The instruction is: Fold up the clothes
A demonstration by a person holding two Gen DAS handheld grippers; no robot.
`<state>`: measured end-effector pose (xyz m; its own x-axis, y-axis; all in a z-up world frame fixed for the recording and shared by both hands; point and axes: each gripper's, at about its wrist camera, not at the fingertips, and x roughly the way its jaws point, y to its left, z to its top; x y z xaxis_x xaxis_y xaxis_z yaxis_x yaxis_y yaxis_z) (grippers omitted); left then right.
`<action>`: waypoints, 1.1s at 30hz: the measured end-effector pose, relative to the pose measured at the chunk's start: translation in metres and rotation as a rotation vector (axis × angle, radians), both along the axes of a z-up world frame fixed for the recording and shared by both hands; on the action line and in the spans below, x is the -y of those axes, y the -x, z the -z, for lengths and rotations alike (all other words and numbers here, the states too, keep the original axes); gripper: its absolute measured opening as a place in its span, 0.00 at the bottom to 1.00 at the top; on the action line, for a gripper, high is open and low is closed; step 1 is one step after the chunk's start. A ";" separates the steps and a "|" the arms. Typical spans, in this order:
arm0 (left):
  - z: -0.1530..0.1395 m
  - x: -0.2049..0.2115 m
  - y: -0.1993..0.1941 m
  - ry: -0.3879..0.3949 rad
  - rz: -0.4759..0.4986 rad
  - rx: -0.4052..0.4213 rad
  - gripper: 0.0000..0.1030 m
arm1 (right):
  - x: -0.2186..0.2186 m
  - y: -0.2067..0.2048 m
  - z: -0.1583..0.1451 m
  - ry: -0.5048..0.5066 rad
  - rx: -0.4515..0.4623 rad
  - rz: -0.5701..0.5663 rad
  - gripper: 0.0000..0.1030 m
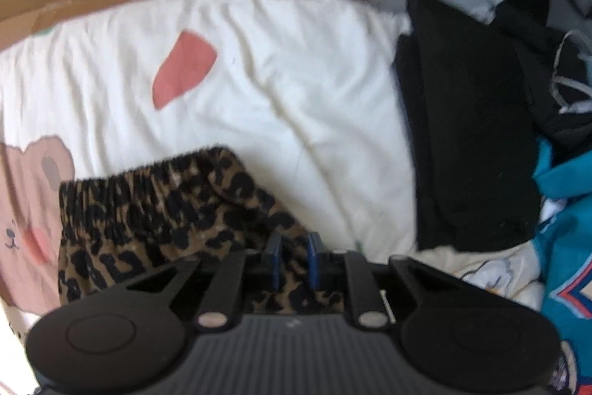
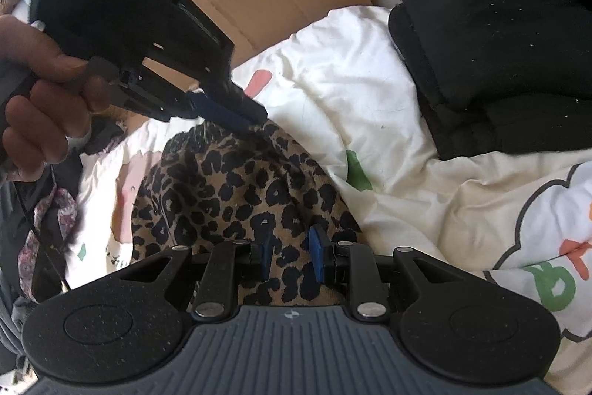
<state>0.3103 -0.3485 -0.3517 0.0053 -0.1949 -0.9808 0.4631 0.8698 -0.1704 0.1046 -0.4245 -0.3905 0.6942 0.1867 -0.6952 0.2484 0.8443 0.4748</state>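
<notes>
Leopard-print elastic-waisted fabric garment [image 2: 236,195] is lying on the cream cartoon-printed bedsheet [image 2: 340,91]; left gripper [image 2: 236,121] is pinching its far edge and right gripper [image 2: 292,254] is clamping its near part, likely for folding; open sheet is spreading leftwards from the folded black clothes pile [image 2: 499,62].

You get bright, soft daylight on the white bedding [image 1: 296,69], nearly washed out. The left wrist view is smeared with motion blur; both views bend and darken at the corners.
</notes>
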 end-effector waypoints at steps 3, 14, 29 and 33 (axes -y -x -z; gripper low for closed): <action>0.016 -0.002 -0.008 -0.059 -0.036 -0.030 0.14 | -0.002 -0.003 0.002 0.002 -0.003 -0.002 0.22; 0.039 -0.006 -0.013 -0.119 -0.131 -0.081 0.32 | -0.002 -0.018 0.010 0.034 -0.037 0.000 0.22; 0.054 -0.017 -0.011 -0.149 -0.213 -0.090 0.14 | -0.012 -0.030 0.021 0.067 -0.065 -0.039 0.36; 0.043 -0.023 -0.013 -0.109 -0.219 -0.087 0.01 | -0.013 -0.030 0.019 0.058 -0.056 -0.037 0.36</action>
<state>0.3236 -0.3254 -0.3947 -0.0499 -0.0921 -0.9945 0.2493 0.9631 -0.1017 0.1350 -0.4114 -0.4092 0.6477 0.1694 -0.7428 0.2413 0.8791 0.4109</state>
